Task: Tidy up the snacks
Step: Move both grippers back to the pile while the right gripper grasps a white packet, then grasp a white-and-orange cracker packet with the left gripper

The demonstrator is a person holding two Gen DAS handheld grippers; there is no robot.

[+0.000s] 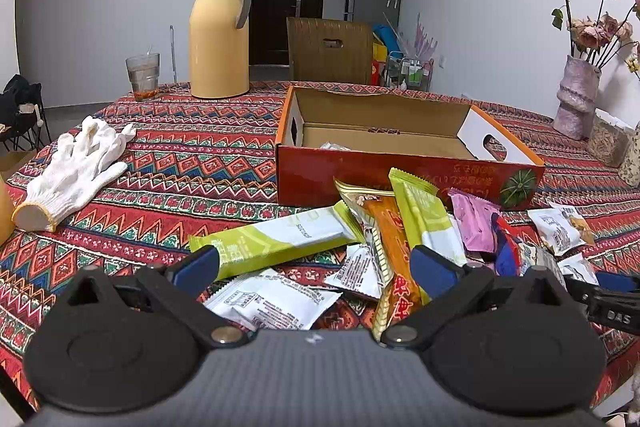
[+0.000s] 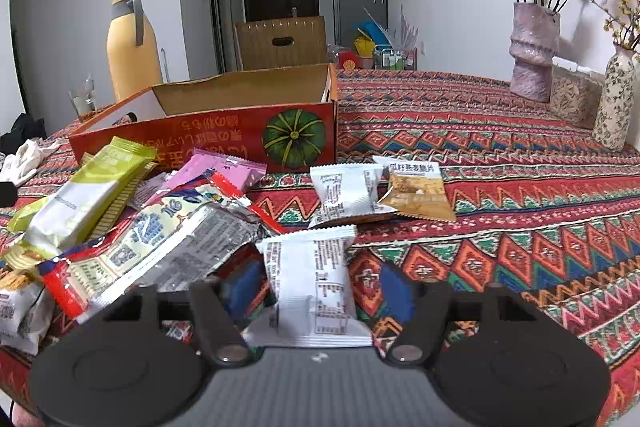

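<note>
- The right gripper (image 2: 316,287) sits low over the patterned tablecloth (image 2: 500,147), a white snack packet (image 2: 312,283) standing between its blue pads (image 2: 394,291). The left pad seems to touch the packet's edge; on the right a strip of cloth shows between pad and packet, so I can't tell whether it is truly pinched.
- No earlier picture is given, so only the present stance is told.
- Just left of that claw lies a silver-and-red wrapper (image 2: 160,247), with a pink packet (image 2: 224,169) and a lime-green bar wrapper (image 2: 92,191) further left and ahead.
- Ahead and slightly right of it lie a second white packet (image 2: 346,193) and a brown-and-white crisp packet (image 2: 416,193), touching each other.
- Straight ahead, beyond the pile, stands the open orange cardboard box (image 2: 208,135) with a green pumpkin printed on its side.
- The left gripper (image 1: 314,263) has its jaws spread wide, gripping nothing.
- Between its fingers lie a white sachet (image 1: 272,299) and a smaller white sachet (image 1: 358,269); a long lime-green bar (image 1: 276,241) reaches across to its left fingertip.
- An orange wrapper (image 1: 394,247) lies just inside its right finger.
- The box (image 1: 400,179) is ahead of this claw too, one small packet inside.
- Far left of it lies a white work glove (image 1: 76,167); beyond stand a yellow thermos jug (image 1: 218,35) and a glass (image 1: 143,77).
- Far right of it stands a lilac vase (image 1: 576,99) of dried roses.
</note>
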